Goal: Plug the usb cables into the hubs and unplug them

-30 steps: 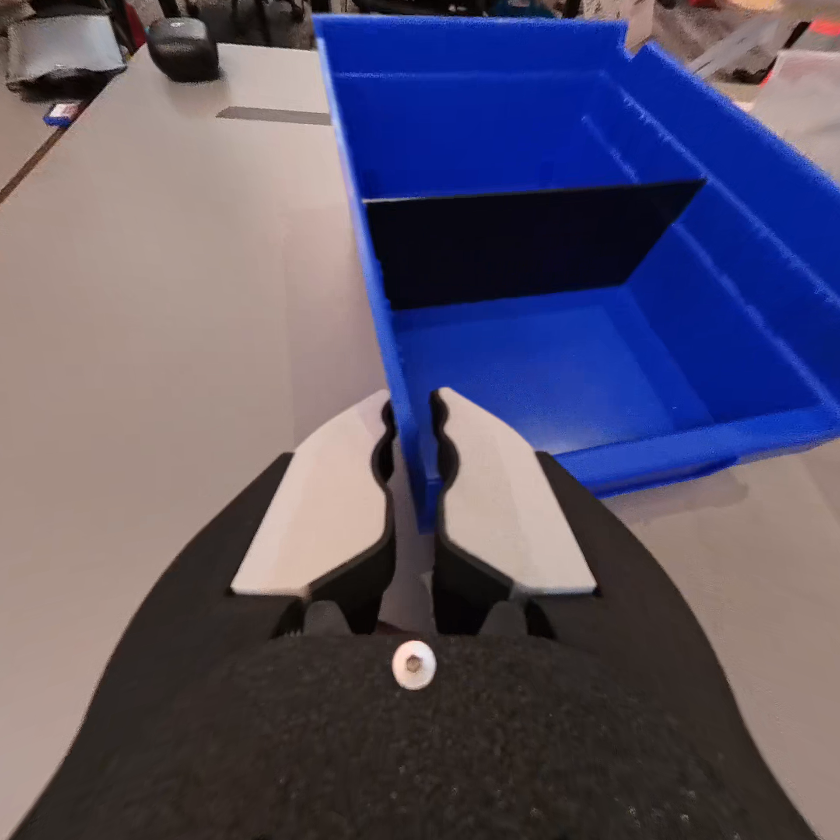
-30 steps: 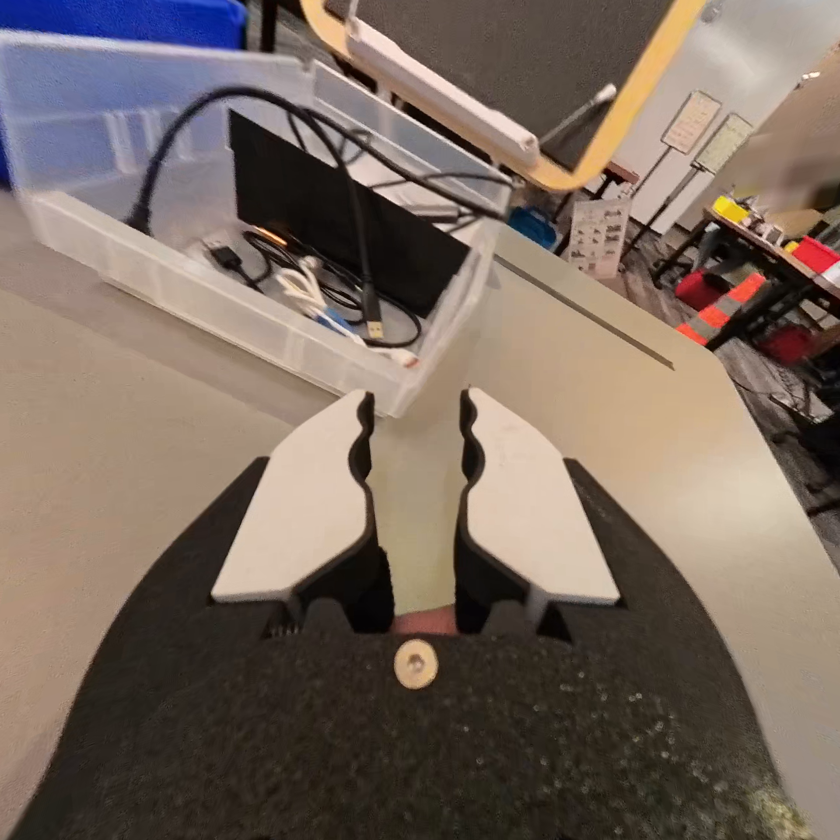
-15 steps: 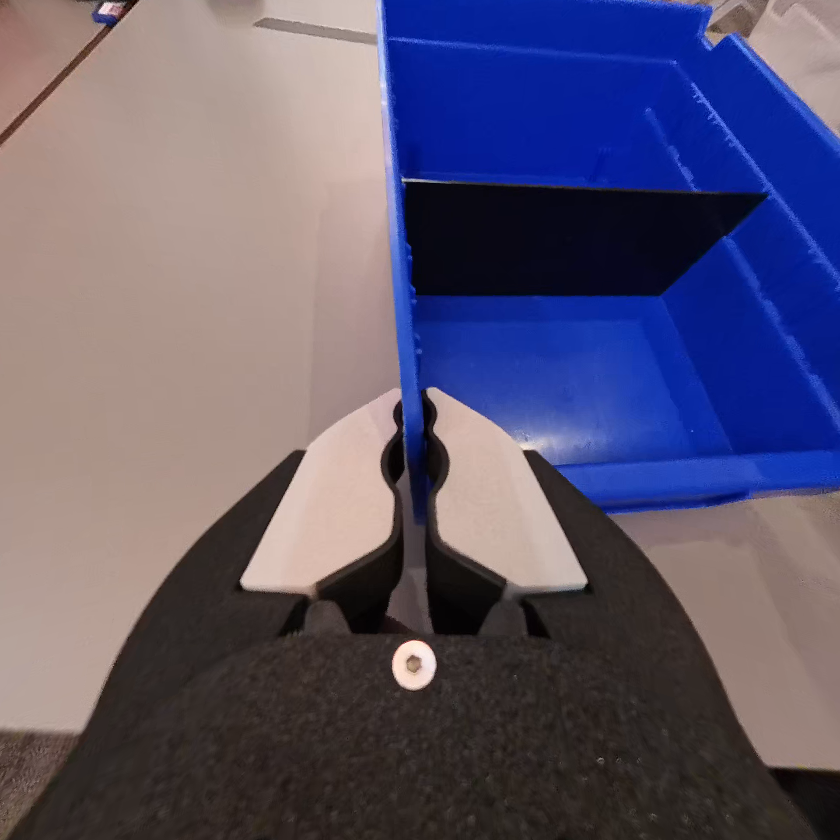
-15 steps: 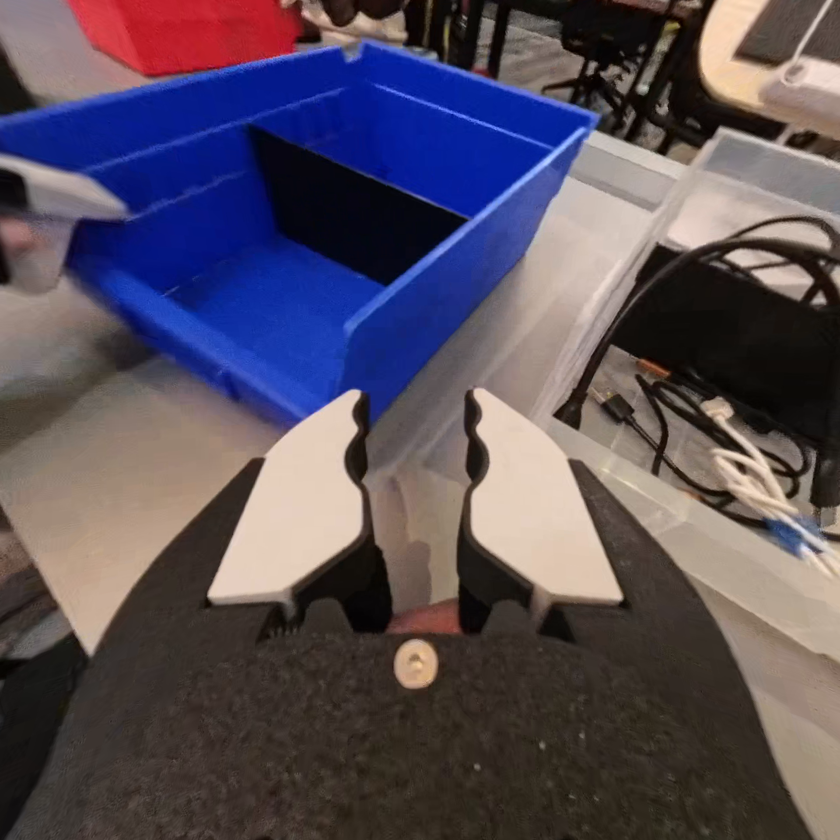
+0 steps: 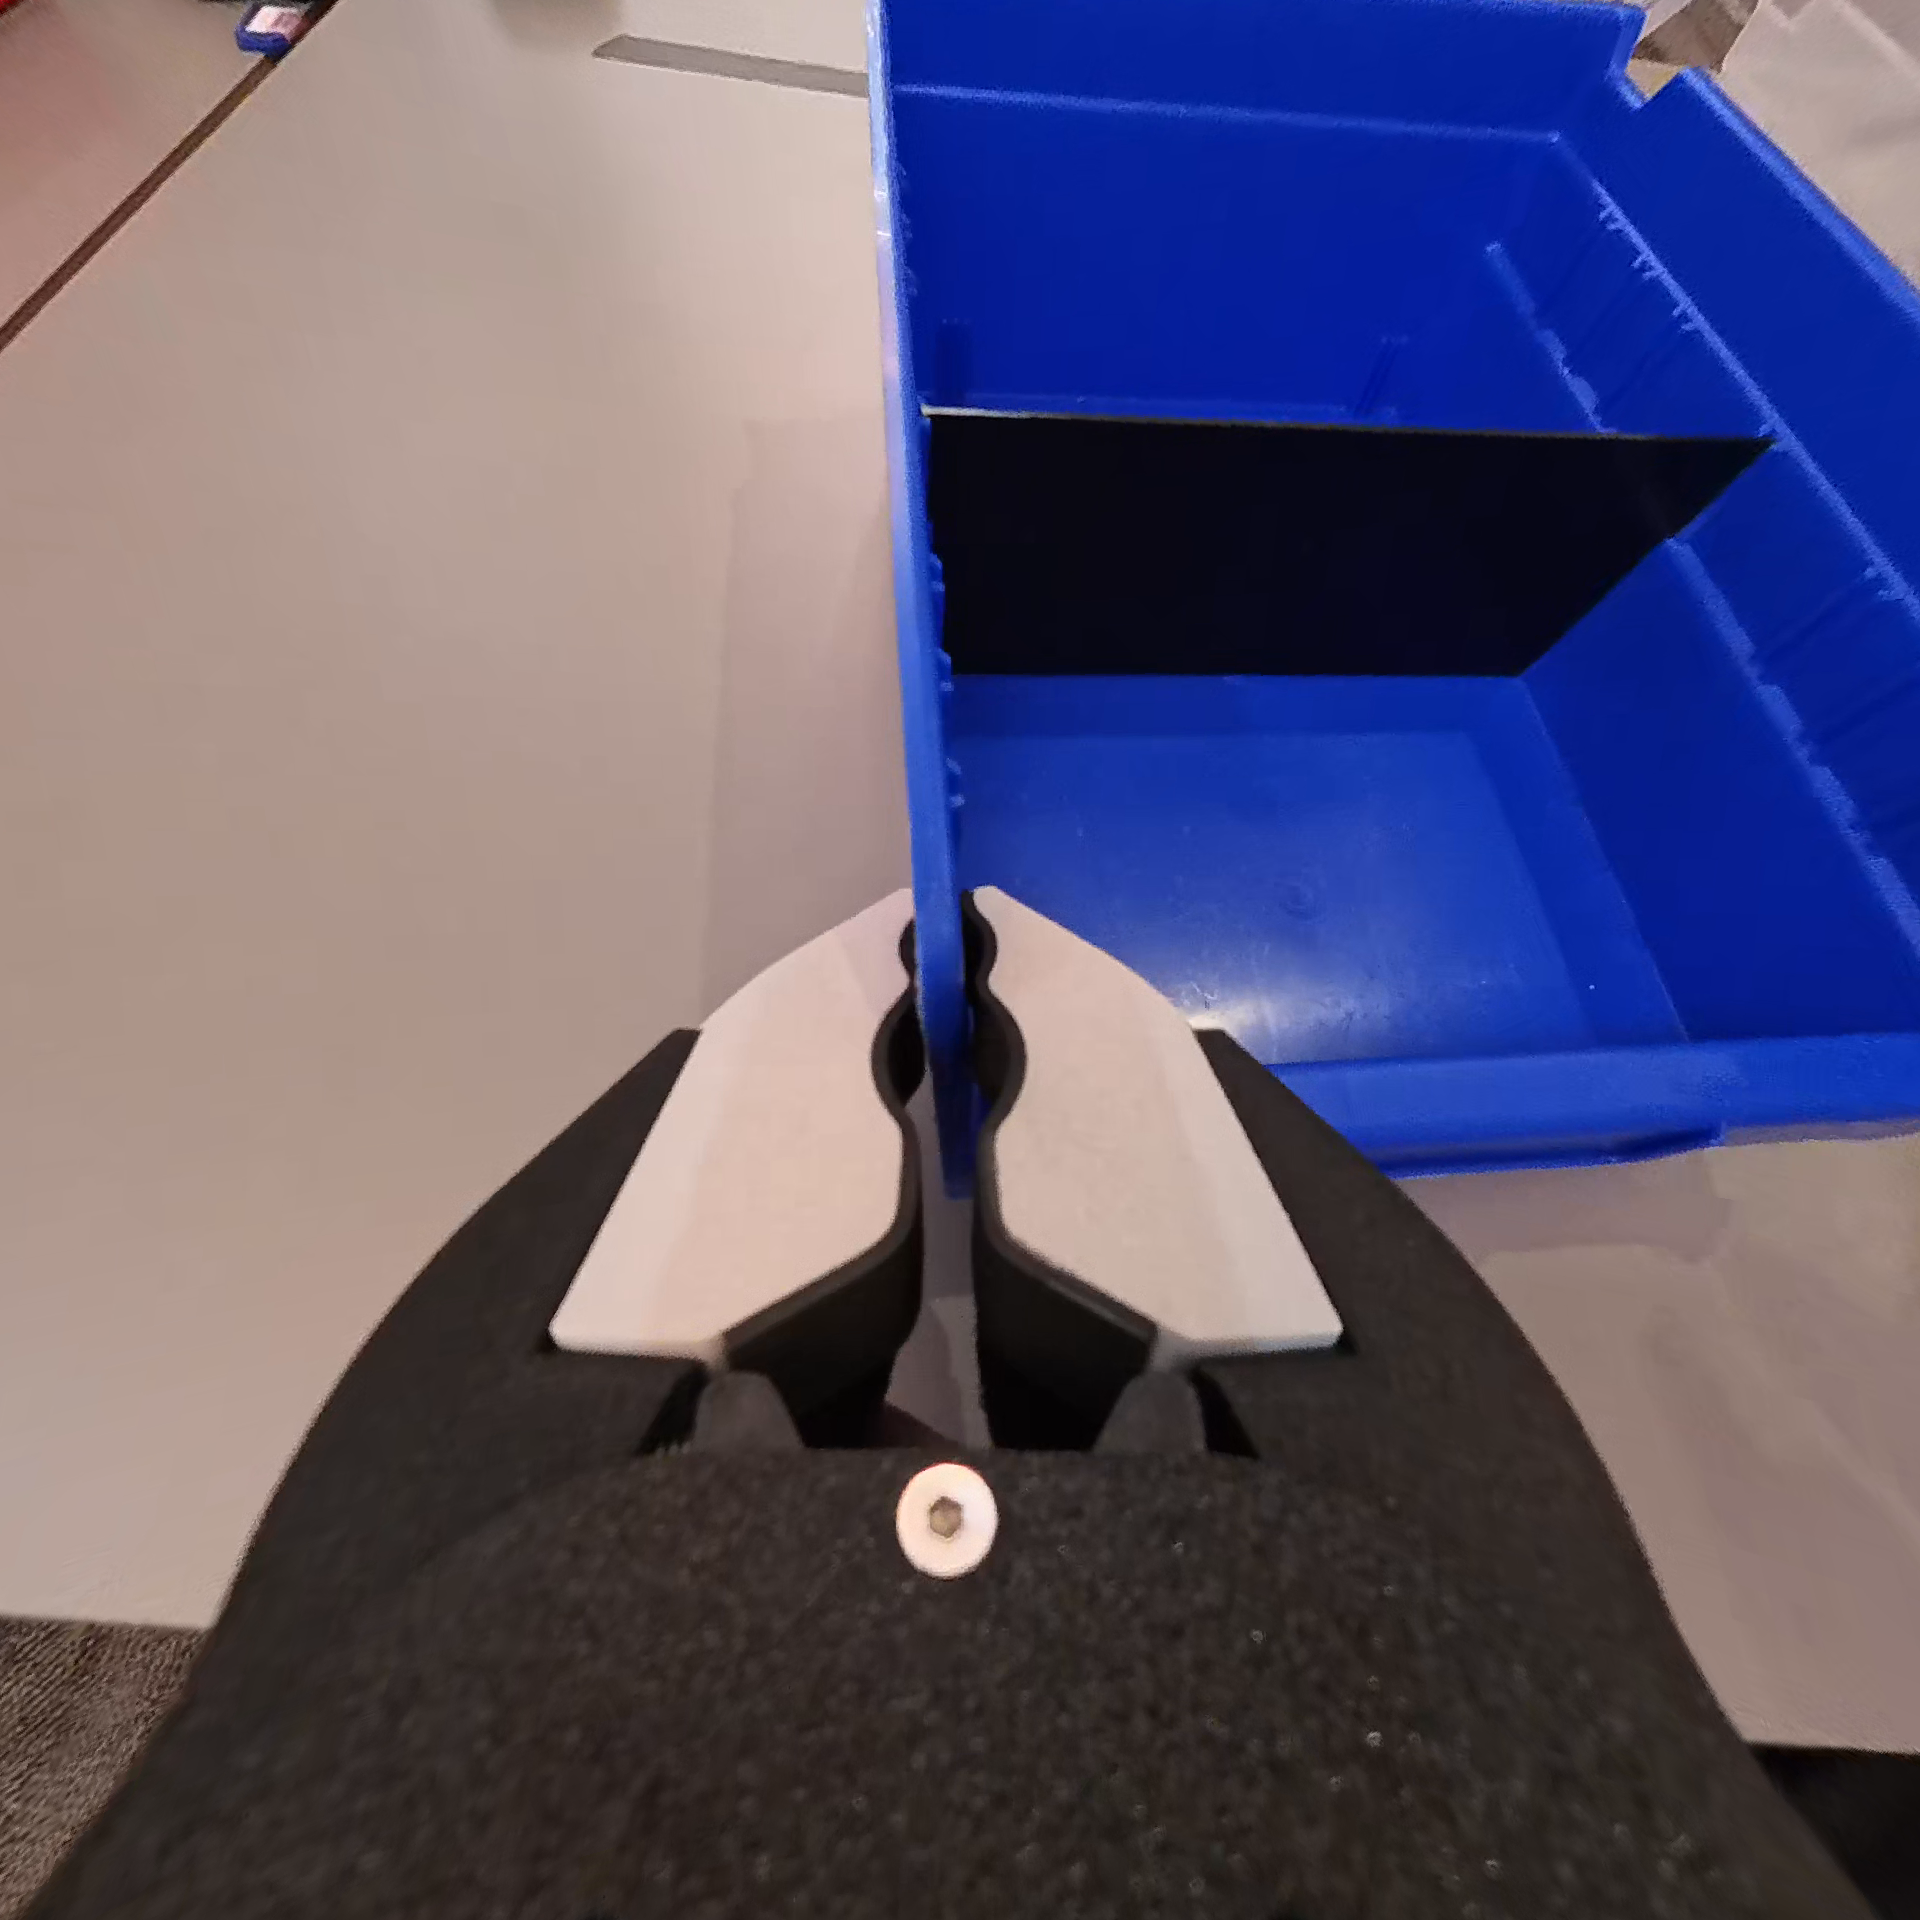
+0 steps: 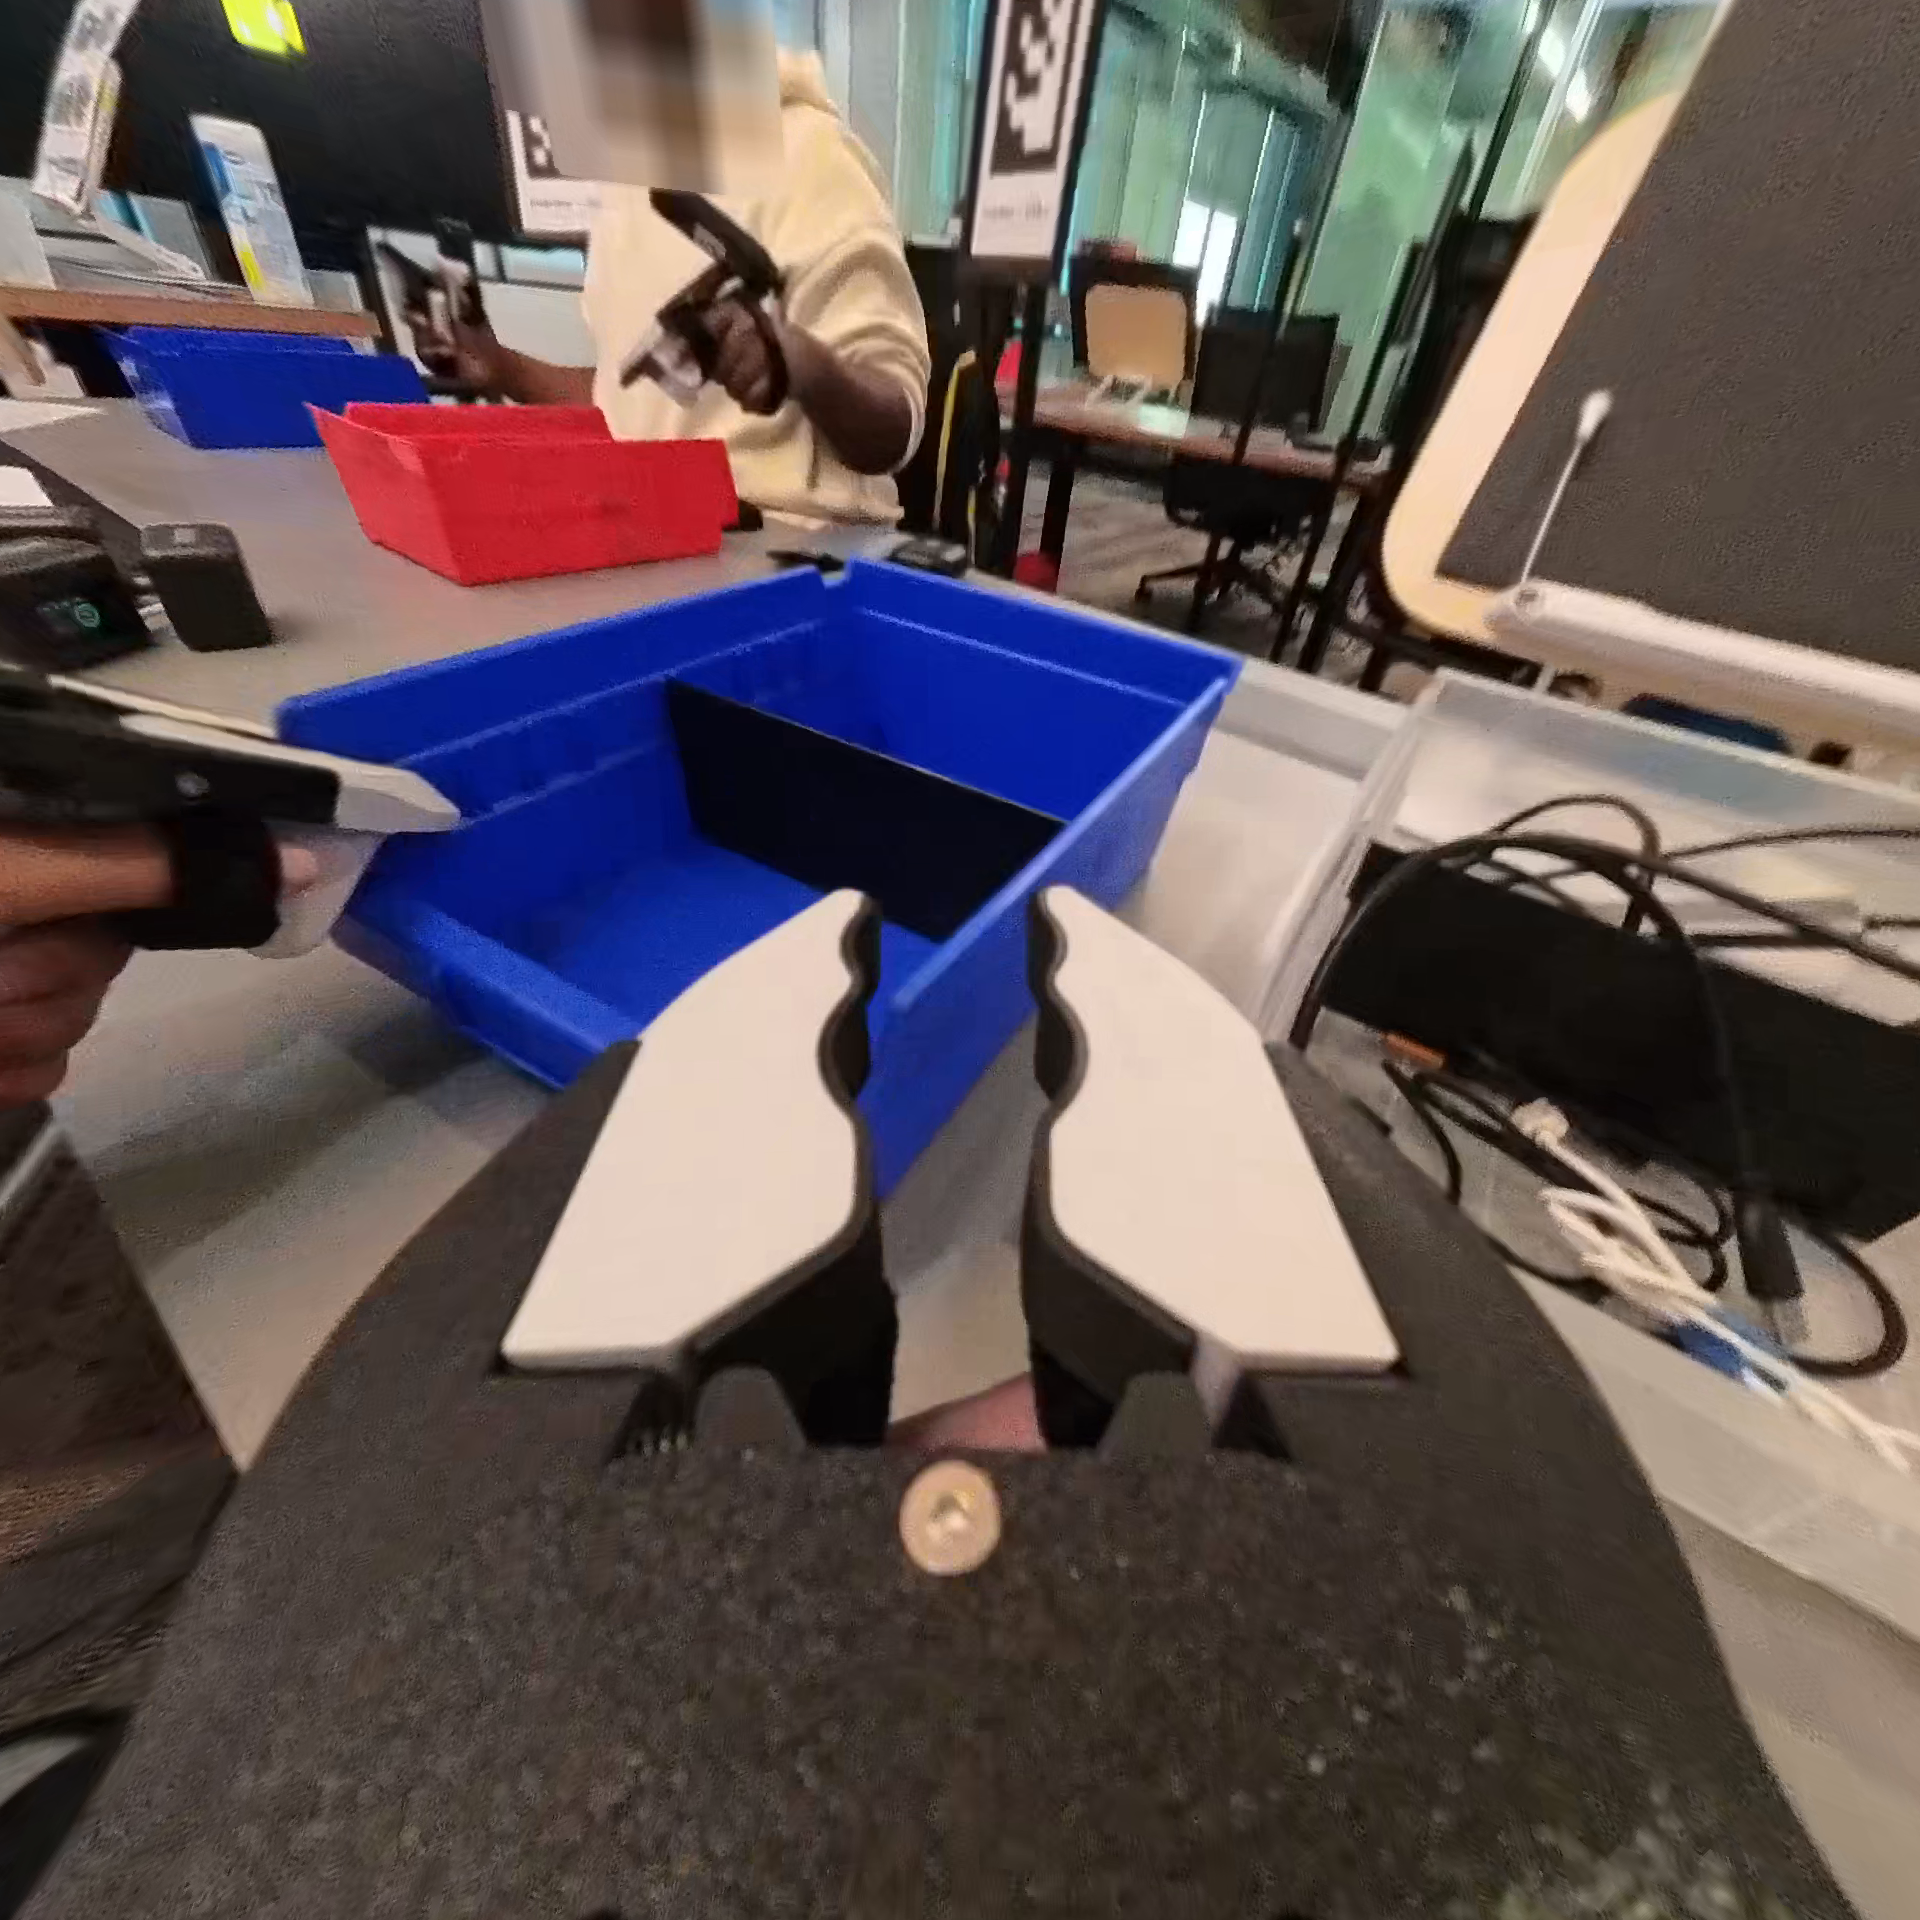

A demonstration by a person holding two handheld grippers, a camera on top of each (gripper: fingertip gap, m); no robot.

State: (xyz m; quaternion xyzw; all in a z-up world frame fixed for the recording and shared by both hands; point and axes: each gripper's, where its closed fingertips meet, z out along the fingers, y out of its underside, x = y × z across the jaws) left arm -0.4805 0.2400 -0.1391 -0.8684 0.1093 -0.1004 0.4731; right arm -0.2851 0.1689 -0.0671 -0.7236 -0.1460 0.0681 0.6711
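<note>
A blue bin [image 5: 1558,1101] with a black divider [image 5: 1299,551] stands on the grey table; both its compartments are empty. My left gripper [image 5: 940,914] is shut on the bin's left wall near the front corner. In the right wrist view, the left gripper [image 6: 416,810] clamps that wall of the blue bin [image 6: 499,987]. My right gripper [image 6: 951,925] is open and empty, just in front of the bin's near right corner. To the right, a clear bin [image 6: 1455,790] holds tangled black USB cables [image 6: 1683,1039] and a white cable [image 6: 1621,1247]. No hub shows plainly.
A red bin [image 6: 520,499] and another blue bin [image 6: 239,384] stand farther back on the table [image 5: 416,623]. A person [image 6: 831,312] behind them holds two grippers. Small black devices [image 6: 203,582] lie at the far left. The table's front edge [image 5: 104,1616] is close.
My left gripper has closed on the blue bin's left wall. My right gripper has swung left from the clear cable bin to the blue bin and stayed open.
</note>
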